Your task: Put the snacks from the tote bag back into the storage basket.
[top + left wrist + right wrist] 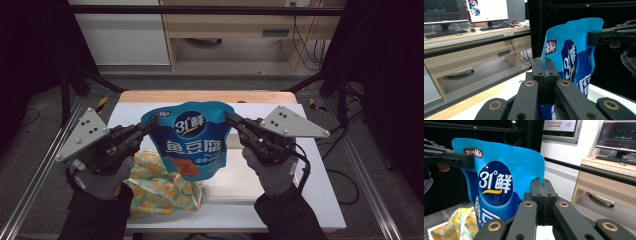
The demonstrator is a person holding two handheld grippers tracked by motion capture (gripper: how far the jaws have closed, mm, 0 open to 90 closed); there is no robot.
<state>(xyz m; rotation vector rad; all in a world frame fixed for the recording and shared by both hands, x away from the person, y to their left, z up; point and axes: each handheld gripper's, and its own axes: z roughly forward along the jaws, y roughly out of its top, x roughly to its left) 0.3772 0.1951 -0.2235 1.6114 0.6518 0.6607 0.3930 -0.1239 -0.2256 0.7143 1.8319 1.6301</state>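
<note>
With the left gripper (pixel 150 125) and the right gripper (pixel 231 120) each clamped tight on an upper corner of the glossy blue plastic snack pouch (pixel 192 140) held above the white table (pixel 320 200), both hands should probably travel together, so neither seam tears free.

Glossy blue plastic pouch (pixel 195 140), matt white tabletop (pixel 320 200), patterned cloth (pixel 160 190)

White table (pixel 320 200) with wooden far edge, centre of frame. Yellow patterned cloth bag (pixel 160 192) lying lower left of centre; white flat tray (pixel 240 187) just right of it.
</note>
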